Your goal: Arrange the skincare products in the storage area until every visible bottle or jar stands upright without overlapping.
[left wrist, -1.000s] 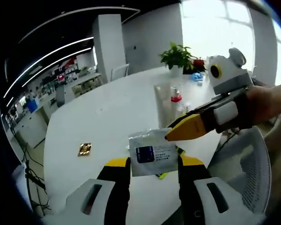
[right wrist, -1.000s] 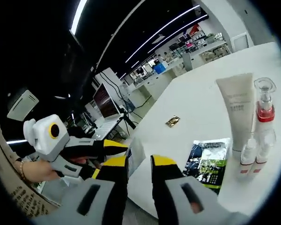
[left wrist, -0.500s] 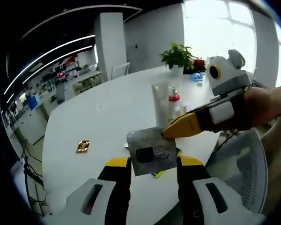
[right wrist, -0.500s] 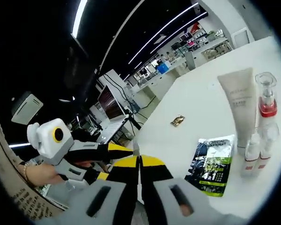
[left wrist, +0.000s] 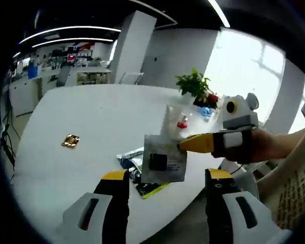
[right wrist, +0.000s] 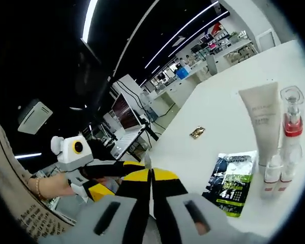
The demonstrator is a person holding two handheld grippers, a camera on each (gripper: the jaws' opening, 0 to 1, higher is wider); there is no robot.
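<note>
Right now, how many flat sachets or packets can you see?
3: a silver sachet pinched by the right gripper, a dark green packet lying beside the tubes, and a small gold packet farther out on the table. None seem hidden.

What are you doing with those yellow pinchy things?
A person holds tongs in each hand. The right tongs are shut on a small silver sachet, held in the air above the edge of the white table. The left tongs are open, with the sachet between them but not pinched. On the table, a cream tube and a red-collared pump bottle stand upright, and a green-and-black packet lies flat.
</note>
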